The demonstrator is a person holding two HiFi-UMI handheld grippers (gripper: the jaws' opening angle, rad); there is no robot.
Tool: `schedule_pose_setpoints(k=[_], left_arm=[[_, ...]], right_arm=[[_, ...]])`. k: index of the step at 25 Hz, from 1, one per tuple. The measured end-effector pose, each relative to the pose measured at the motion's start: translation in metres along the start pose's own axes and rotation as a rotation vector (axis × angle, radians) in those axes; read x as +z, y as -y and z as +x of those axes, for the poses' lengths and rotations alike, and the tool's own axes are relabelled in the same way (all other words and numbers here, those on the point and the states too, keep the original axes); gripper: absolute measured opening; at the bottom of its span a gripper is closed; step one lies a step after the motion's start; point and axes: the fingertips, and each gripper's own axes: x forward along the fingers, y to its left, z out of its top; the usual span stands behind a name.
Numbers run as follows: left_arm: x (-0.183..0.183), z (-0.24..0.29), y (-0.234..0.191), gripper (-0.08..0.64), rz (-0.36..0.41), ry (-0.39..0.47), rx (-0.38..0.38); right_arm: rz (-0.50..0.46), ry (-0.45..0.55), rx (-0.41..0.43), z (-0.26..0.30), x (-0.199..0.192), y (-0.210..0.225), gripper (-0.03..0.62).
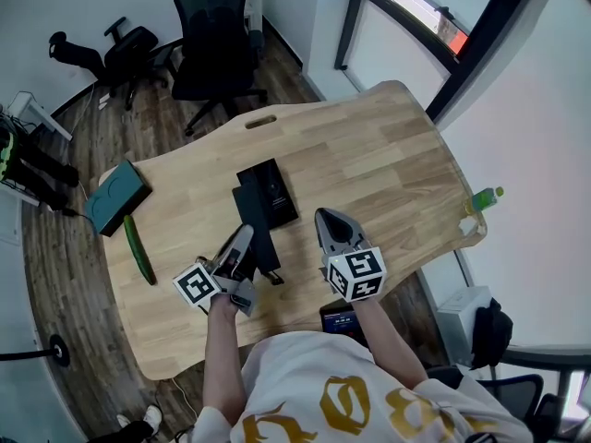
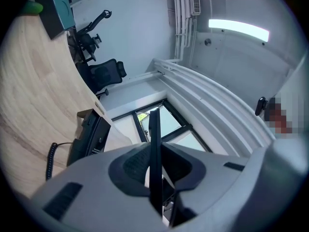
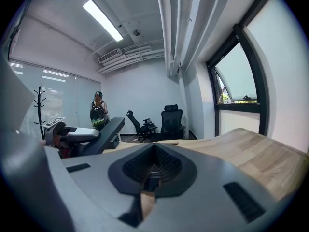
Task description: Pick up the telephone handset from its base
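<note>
The black telephone base (image 1: 275, 188) lies near the middle of the wooden table (image 1: 388, 155). My left gripper (image 1: 244, 235) is shut on the long black handset (image 1: 255, 218), which hangs above the table just left of the base. In the left gripper view the handset (image 2: 154, 129) stands edge-on between the pads, with the base (image 2: 89, 137) and the coiled cord (image 2: 51, 161) off to the left. My right gripper (image 1: 327, 218) hovers to the right of the base, shut with nothing in it. The right gripper view shows the handset (image 3: 96, 138) at the left.
A teal box (image 1: 118, 197) and a green cucumber (image 1: 139, 247) lie at the table's left end. A green-capped bottle (image 1: 483, 198) stands at the right edge, a small dark device (image 1: 341, 318) at the near edge. Office chairs (image 1: 211, 44) stand beyond the table. A person (image 3: 98, 111) stands far off.
</note>
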Motion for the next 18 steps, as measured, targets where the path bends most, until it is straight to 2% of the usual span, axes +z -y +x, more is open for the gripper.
schedule_pose_setpoints(k=[6, 18], left_arm=[[0.000, -0.010, 0.012, 0.074, -0.031, 0.034, -0.059], [0.002, -0.017, 0.018, 0.074, -0.051, 0.047, -0.099]], right_arm=[[-0.008, 0.024, -0.012, -0.008, 0.005, -0.005, 0.005], [-0.038, 0.026, -0.023, -0.012, 0.005, -0.010, 0.005]])
